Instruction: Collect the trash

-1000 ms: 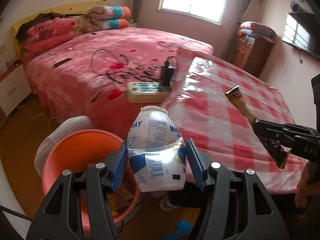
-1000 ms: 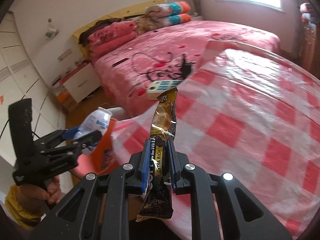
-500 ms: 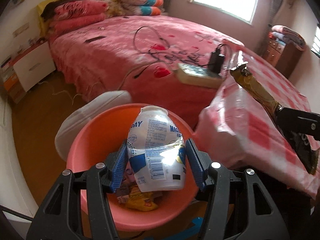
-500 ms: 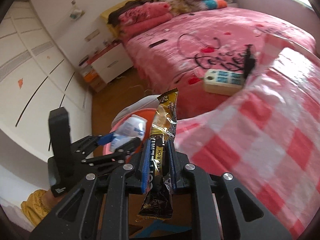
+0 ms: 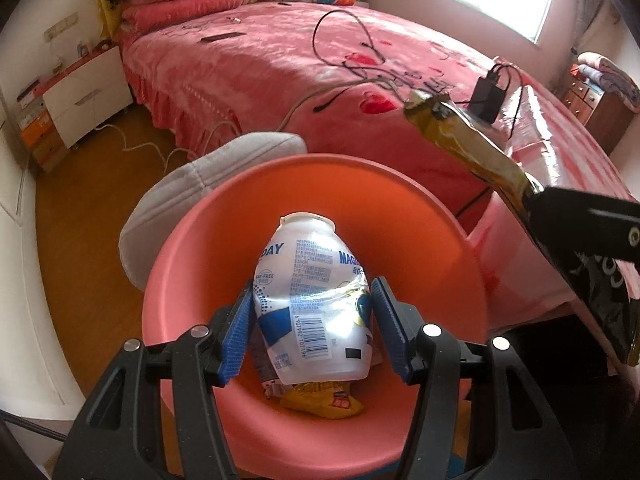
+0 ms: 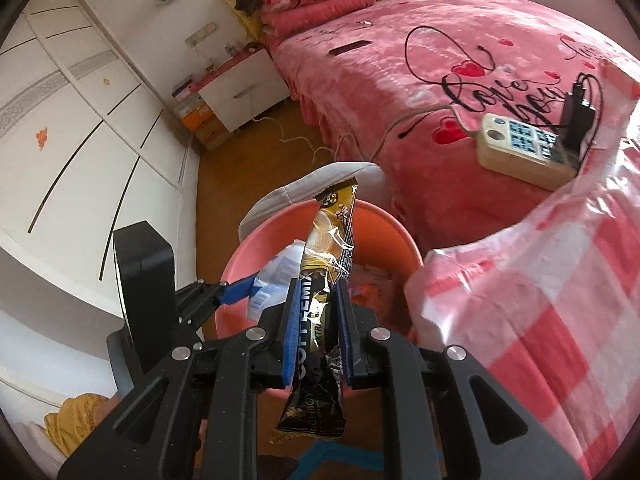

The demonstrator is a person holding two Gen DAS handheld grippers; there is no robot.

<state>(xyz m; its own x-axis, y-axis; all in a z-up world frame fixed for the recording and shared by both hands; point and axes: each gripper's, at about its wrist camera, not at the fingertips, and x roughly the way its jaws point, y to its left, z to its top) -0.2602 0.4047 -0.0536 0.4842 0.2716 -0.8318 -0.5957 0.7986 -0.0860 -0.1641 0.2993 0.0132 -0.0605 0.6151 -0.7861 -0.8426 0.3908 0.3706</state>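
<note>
left tongs (image 5: 312, 324) clamp the crushed white bottle (image 5: 314, 300) over the orange bin (image 5: 400, 208), right tongs (image 6: 316, 332) pinch the coffee sachet (image 6: 326, 264) beside it, both apparently poised for dropping.

A smooth, slightly glossy plastic bin (image 5: 420, 216) was seen, and a crumpled plastic bottle (image 5: 312, 300) with a shiny printed label. The sachet (image 6: 332, 248) looked like glossy foil. The bedspread (image 5: 280, 64) appeared plush cloth, the tablecloth (image 6: 540, 300) shiny plastic, the floor (image 5: 80, 208) polished wood.
</note>
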